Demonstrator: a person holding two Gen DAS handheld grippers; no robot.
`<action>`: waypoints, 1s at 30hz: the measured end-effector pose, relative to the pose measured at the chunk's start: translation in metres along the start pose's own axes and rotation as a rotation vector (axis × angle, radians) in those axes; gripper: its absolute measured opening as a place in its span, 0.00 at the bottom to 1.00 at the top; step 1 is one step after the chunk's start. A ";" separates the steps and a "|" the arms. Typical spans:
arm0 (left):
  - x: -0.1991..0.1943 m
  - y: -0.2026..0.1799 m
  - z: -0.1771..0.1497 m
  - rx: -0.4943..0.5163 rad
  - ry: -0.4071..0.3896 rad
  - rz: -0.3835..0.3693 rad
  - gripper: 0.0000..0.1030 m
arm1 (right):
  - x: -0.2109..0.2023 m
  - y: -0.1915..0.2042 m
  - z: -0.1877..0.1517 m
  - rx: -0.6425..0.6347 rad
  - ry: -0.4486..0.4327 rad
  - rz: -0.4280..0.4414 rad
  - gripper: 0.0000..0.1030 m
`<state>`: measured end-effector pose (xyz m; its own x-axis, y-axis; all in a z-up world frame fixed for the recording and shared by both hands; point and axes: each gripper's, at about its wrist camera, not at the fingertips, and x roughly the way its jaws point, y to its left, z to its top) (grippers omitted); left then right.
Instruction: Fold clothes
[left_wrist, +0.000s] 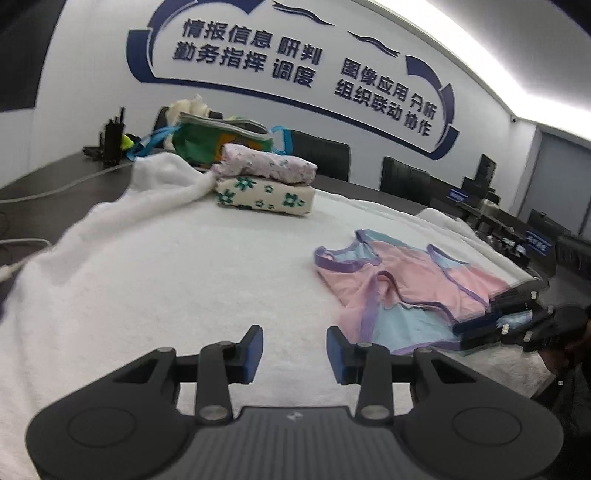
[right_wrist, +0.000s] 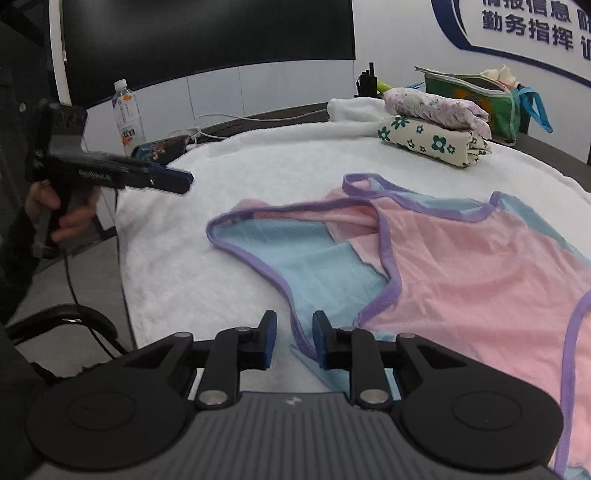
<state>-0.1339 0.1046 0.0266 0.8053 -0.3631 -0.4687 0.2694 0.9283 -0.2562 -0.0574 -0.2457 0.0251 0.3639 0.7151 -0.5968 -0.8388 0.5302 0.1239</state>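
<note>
pink-blue garment (right_wrist: 461, 251) | purple trim | partly folded | on white towel (right_wrist: 221, 177)

- The white blanket (right_wrist: 229, 177) is fluffy, rough-napped cloth, matt all over.
- On the white blanket, the pink and blue garment (right_wrist: 461, 258) is thin, smooth cloth, slightly see-through, with purple knit edging.
- At the white blanket's far side, two folded floral clothes (left_wrist: 264, 184) look like soft printed cotton, matt.
- Behind those, the green bag (right_wrist: 476, 99) is glossy woven plastic.
- Off the white blanket's left edge, the bottle (right_wrist: 127, 116) is clear, shiny plastic.
- The right gripper (right_wrist: 294, 341) is matt black plastic with blue rubbery pads (right_wrist: 267, 343) and bright metal pivot pins.
</note>
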 end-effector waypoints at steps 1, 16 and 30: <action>0.003 -0.002 0.001 -0.004 0.005 -0.019 0.36 | -0.005 -0.002 0.007 0.003 -0.043 0.018 0.28; 0.051 -0.063 0.001 0.084 0.085 0.002 0.38 | 0.097 -0.026 0.114 0.013 0.038 -0.206 0.47; 0.066 -0.121 -0.007 0.104 0.039 -0.027 0.03 | 0.048 -0.077 0.096 0.236 -0.050 -0.280 0.02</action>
<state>-0.1169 -0.0322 0.0207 0.7767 -0.3886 -0.4956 0.3451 0.9209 -0.1812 0.0640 -0.2086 0.0632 0.5901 0.5458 -0.5949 -0.5893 0.7948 0.1447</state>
